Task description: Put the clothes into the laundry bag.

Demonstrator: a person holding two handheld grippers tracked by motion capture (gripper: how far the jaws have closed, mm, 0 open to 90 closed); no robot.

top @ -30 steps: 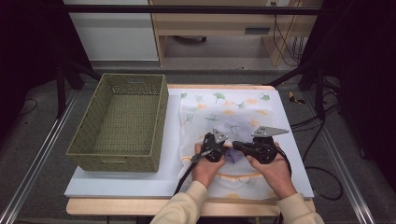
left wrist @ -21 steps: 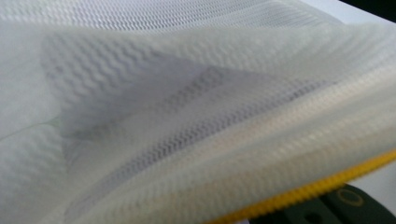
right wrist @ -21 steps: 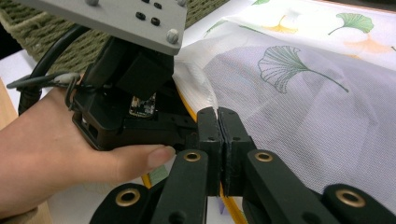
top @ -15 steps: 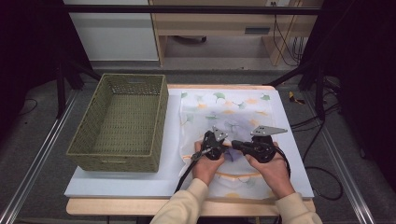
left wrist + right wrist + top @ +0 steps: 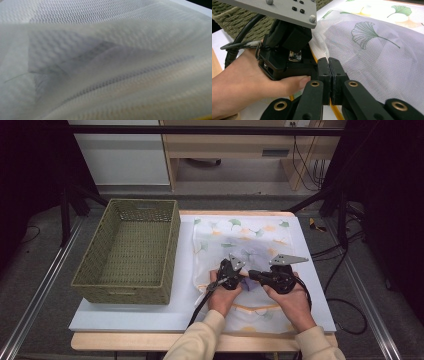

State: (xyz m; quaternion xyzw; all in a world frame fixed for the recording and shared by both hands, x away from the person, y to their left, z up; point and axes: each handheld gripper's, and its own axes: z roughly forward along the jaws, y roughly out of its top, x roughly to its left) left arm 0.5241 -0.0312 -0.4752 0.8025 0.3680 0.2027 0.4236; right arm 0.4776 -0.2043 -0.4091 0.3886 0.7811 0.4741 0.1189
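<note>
A white mesh bag [image 5: 250, 240] printed with ginkgo leaves lies flat on the white board [image 5: 140, 317]. My two grippers meet over its near half. In the high view my left gripper [image 5: 239, 274] sits beside my right gripper [image 5: 251, 274], which points left toward it. The right gripper [image 5: 329, 65] has its jaws pressed together at the bag's yellow-trimmed edge [image 5: 322, 51], close to the left gripper's black body [image 5: 287, 50]. Mesh [image 5: 105, 62] drapes right across the left gripper view and hides its jaws. What the left jaws hold I cannot tell.
A green woven basket [image 5: 170, 255] stands on the board's left half, and its wall [image 5: 242, 27] rises behind the left hand. Metal rails run along both sides of the table. Cables trail off the right edge.
</note>
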